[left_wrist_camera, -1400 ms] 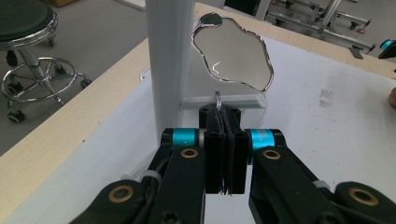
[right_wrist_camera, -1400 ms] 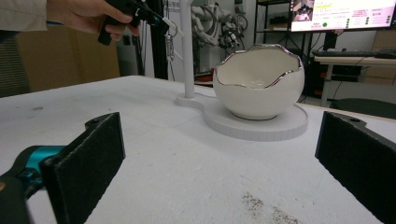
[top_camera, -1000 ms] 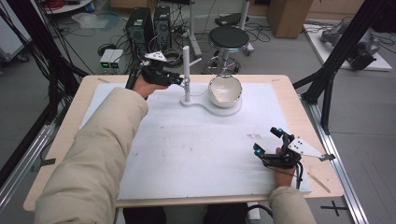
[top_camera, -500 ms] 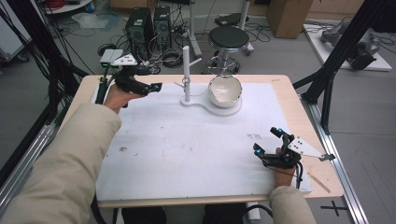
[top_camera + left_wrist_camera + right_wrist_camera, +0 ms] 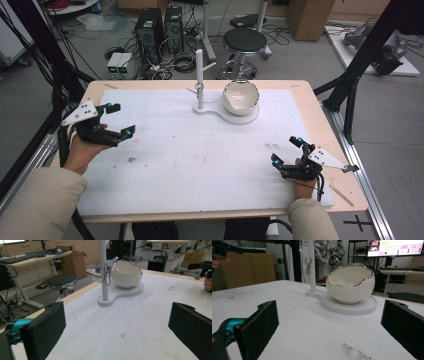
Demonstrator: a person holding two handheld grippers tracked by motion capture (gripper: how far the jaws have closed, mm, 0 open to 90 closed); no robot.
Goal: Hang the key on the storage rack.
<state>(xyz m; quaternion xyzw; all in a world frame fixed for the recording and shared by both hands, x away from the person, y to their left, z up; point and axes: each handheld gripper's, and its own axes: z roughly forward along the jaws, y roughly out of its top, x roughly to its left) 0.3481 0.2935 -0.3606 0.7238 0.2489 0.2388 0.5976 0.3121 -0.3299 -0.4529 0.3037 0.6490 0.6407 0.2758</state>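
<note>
A white stand [image 5: 200,80] with small branches rises from a white base at the table's far middle; a silver ring hangs on it [image 5: 107,280] [image 5: 307,263]. Beside it on the same base sits a white eggshell-shaped bowl [image 5: 240,97] [image 5: 126,273] [image 5: 350,286] with a silver rim. My left gripper [image 5: 118,120] [image 5: 117,332] is open and empty, held above the table's left side, well apart from the stand. My right gripper [image 5: 286,151] [image 5: 329,332] rests open and empty near the front right, facing the bowl.
A white mat [image 5: 200,150] covers most of the wooden table [image 5: 350,190], with a few dark specks on it. Behind the table stand a black stool [image 5: 244,40], computer towers [image 5: 151,30] and cables. Black frame posts [image 5: 360,65] flank the table's right side.
My left gripper has drawn back from the stand, moving left and toward the front along the table's left side. The right gripper has stayed put.
</note>
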